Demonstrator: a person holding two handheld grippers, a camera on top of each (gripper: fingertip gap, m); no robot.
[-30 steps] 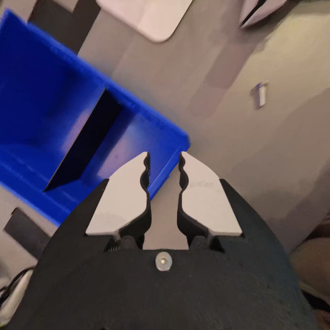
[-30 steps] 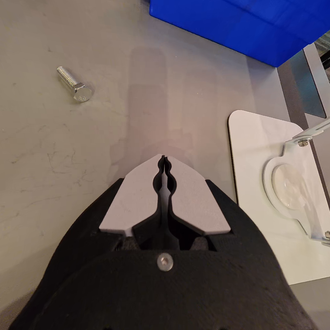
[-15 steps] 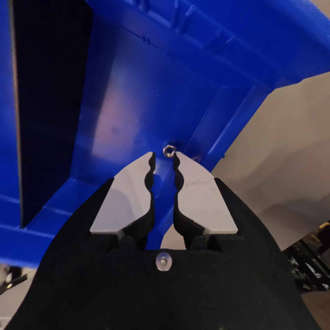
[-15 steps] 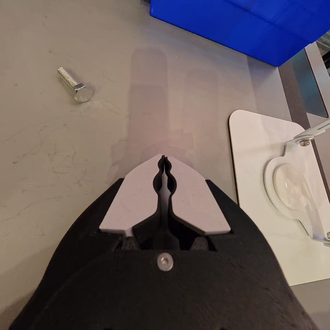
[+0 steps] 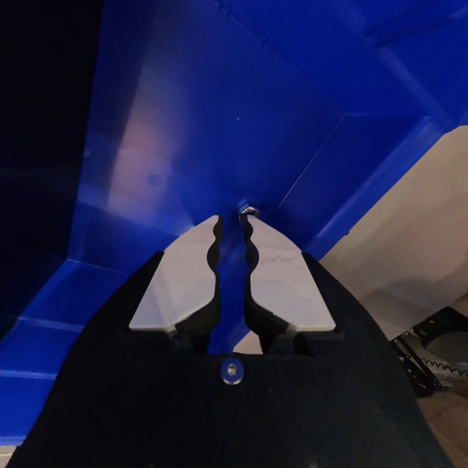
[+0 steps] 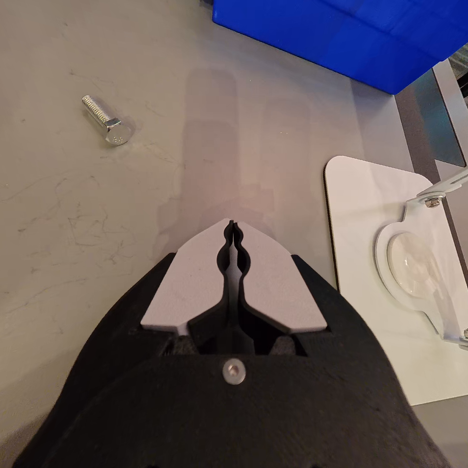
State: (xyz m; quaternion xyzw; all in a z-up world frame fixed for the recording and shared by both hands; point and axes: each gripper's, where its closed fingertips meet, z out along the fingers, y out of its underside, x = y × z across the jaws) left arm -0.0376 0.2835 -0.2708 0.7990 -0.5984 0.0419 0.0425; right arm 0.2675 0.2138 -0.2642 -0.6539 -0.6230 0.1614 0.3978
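2 hand-held grippers – left point(image 5: 231, 219) parted, tips beside nut point(image 5: 247, 211) in blue bin point(image 5: 253, 114), right point(image 6: 233, 222) closed, empty

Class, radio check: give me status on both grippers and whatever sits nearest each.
Left gripper open inside blue bin, small nut at its right fingertip. Right gripper shut, empty, above table; bolt apart.

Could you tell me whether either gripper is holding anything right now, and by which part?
Nothing is held: the left gripper is open beside a small nut; the right gripper is shut, empty.
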